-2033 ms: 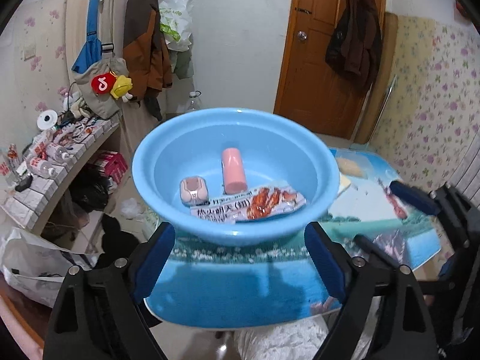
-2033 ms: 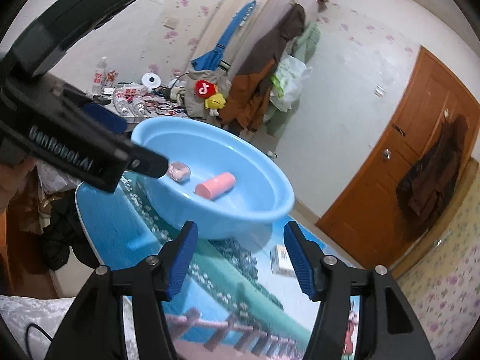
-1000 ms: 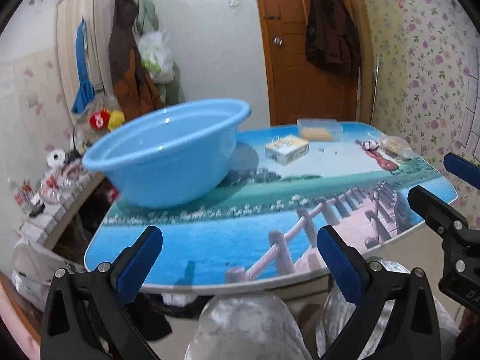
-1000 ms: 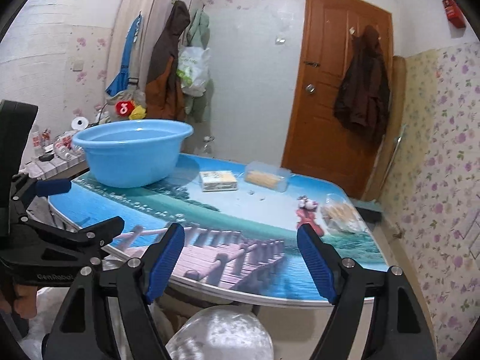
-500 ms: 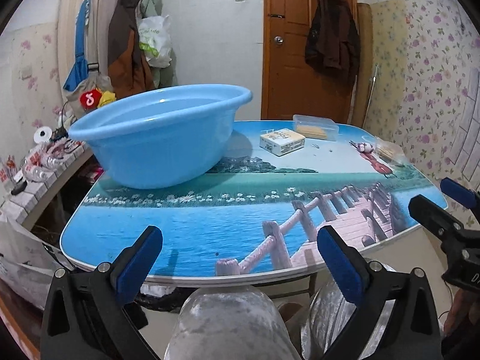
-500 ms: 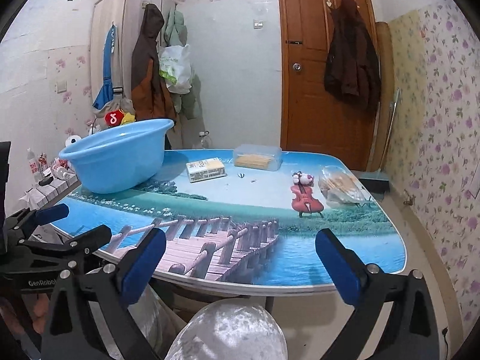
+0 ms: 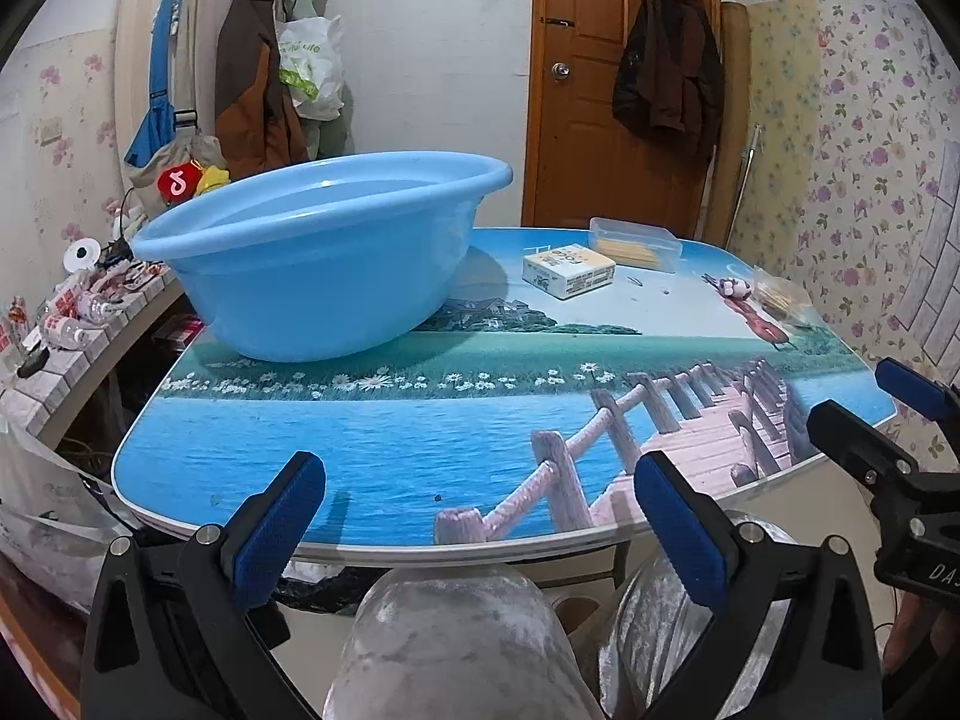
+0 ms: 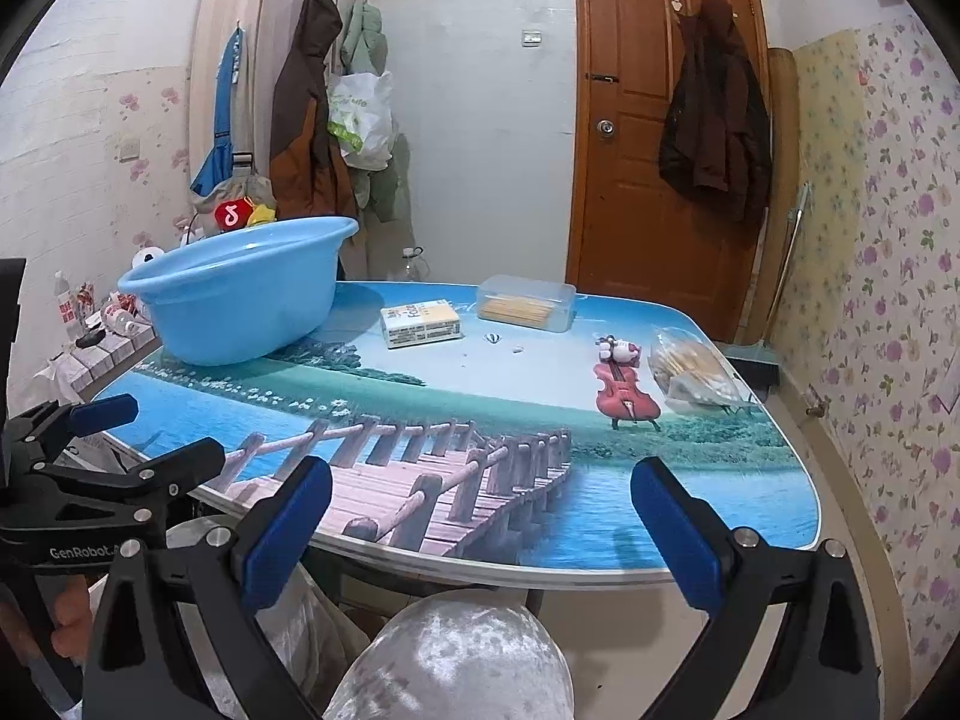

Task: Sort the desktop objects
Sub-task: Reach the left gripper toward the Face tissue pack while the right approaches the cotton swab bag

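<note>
- The left gripper (image 7: 480,525) was seen at the bottom of the left wrist view, its blue-padded fingers (image 7: 279,531) spread wide with nothing between them, held off the near edge of the surface (image 7: 420,438).
- The right gripper (image 8: 480,531) was seen at the bottom of the right wrist view, likewise held off the near edge; its fingers (image 8: 288,531) had just been opening and were spread as wide as they go, with nothing between them.
- A blue basin (image 7: 324,258) was found on the surface in the left half of the left wrist frame; in the right wrist frame it was seen at the centre left. Its contents could not be made out from either view.
- A small printed box (image 8: 421,323) was seen lying flat near the middle of the right wrist frame, just right of the basin and apart from it.
- A clear lidded container (image 8: 525,302) holding pale sticks was placed behind and to the right of the box.
- A red violin-shaped toy (image 8: 624,387) was seen right of centre, with a clear bag of pale sticks (image 8: 690,375) just beside it toward the right edge of the surface.
- Two tiny bits (image 8: 493,337) were noted between the box and the toy; what they were could not be told.
- Pale, shiny fabric over the person's knees (image 8: 456,660) filled the bottom centre.
</note>
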